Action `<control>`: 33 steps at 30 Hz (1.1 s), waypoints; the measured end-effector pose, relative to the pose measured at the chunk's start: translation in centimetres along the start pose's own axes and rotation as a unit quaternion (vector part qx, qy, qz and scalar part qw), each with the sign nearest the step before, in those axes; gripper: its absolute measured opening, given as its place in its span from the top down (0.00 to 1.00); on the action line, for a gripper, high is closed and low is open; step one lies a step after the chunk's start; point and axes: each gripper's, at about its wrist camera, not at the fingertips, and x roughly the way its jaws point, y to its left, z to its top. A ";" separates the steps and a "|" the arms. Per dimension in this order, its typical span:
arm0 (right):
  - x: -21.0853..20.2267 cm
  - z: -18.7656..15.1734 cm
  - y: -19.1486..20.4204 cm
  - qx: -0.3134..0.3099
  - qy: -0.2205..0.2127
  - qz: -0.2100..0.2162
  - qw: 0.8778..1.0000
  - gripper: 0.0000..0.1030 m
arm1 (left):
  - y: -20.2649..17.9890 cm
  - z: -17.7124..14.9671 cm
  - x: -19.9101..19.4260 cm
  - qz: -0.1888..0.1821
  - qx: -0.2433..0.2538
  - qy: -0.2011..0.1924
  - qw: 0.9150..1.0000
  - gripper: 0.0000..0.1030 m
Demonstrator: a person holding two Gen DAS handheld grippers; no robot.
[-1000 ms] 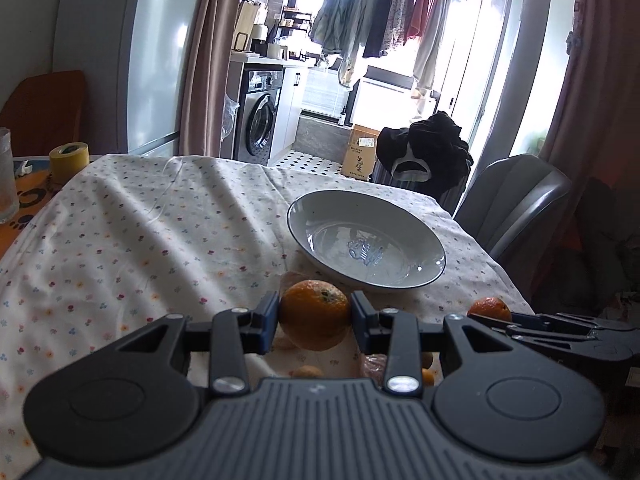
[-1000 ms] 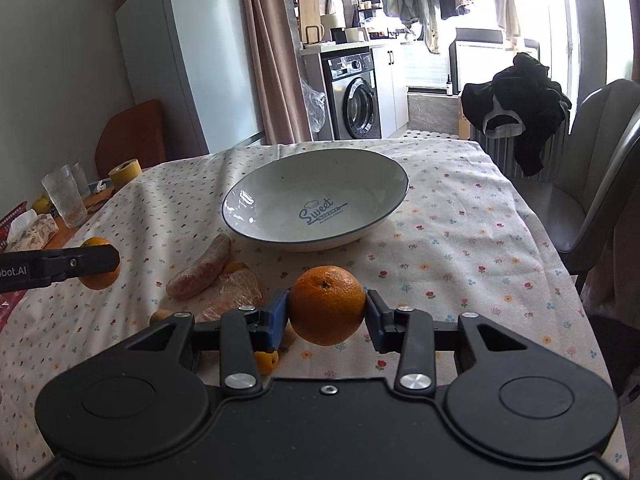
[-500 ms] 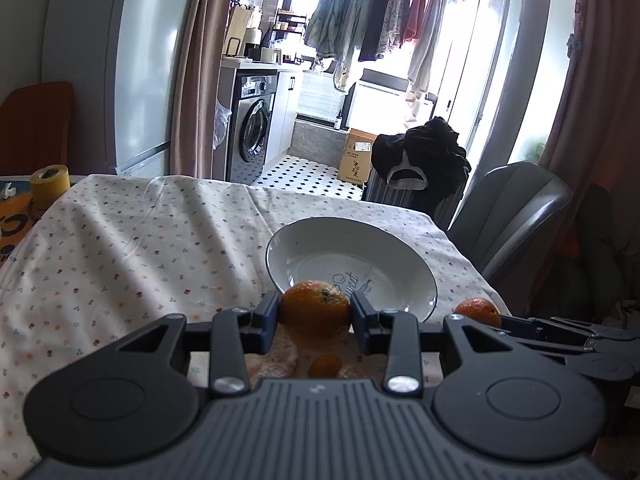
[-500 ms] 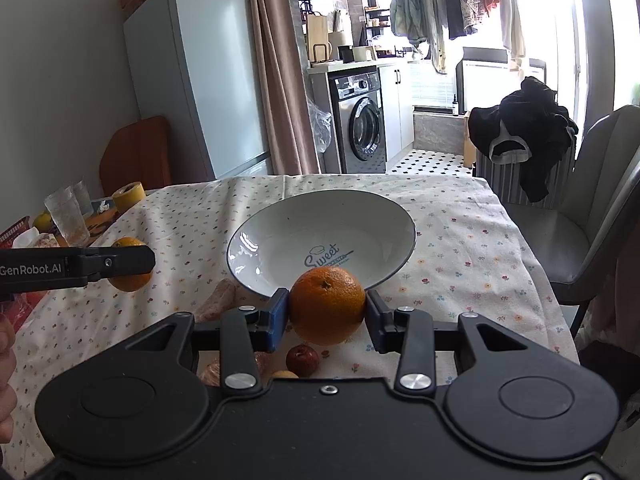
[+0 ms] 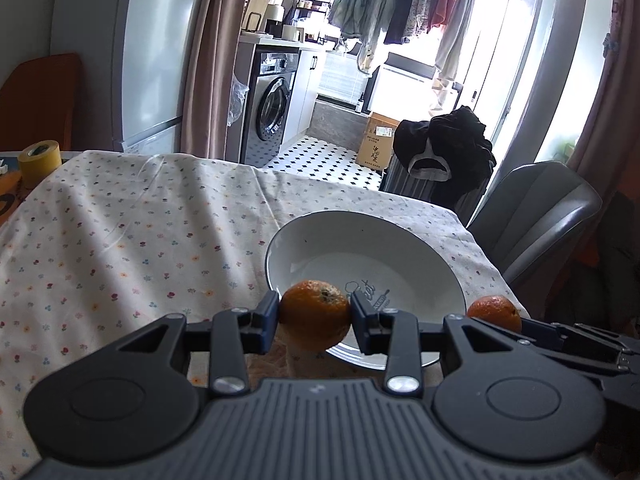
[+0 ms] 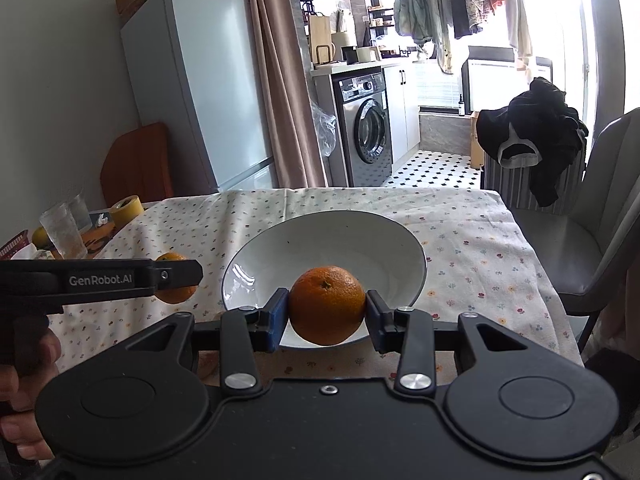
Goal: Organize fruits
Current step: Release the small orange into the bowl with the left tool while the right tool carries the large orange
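My left gripper (image 5: 315,315) is shut on an orange (image 5: 315,312) and holds it above the near left rim of the white bowl (image 5: 380,252). In the right wrist view my right gripper (image 6: 327,312) is shut on a second orange (image 6: 326,308), hanging over the near edge of the same bowl (image 6: 360,240). The bowl is empty, with blue lettering inside. Each view shows the other gripper from the side: the right one's orange (image 5: 495,312) at the right, and the left one's orange (image 6: 174,278) behind its black finger at the left.
A floral tablecloth (image 5: 140,232) covers the table. A yellow tape roll (image 5: 39,160), drinking glasses (image 6: 64,230) and a red basket (image 6: 14,242) stand at the far left. A grey chair (image 6: 600,208) stands on the right. A hand (image 6: 24,408) grips the left tool.
Both grippers have carried their oranges forward from the near table to the bowl's near edge. The loose fruit and packet on the cloth have dropped out of sight beneath them.
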 end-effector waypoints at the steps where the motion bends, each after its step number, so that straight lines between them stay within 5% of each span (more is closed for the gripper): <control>1: 0.2 0.0 0.0 0.000 0.001 0.001 1.000 0.62 | -0.1 0.0 0.3 0.001 0.001 0.002 1.000 0.64; 24: 4.6 -0.1 -2.0 0.011 0.031 -0.015 0.999 0.62 | -2.1 -0.5 7.4 0.015 0.025 0.061 0.998 0.63; 33: 4.7 0.3 -2.3 0.011 0.030 -0.016 0.999 0.62 | -2.5 -0.4 4.0 0.024 0.031 0.027 0.999 0.34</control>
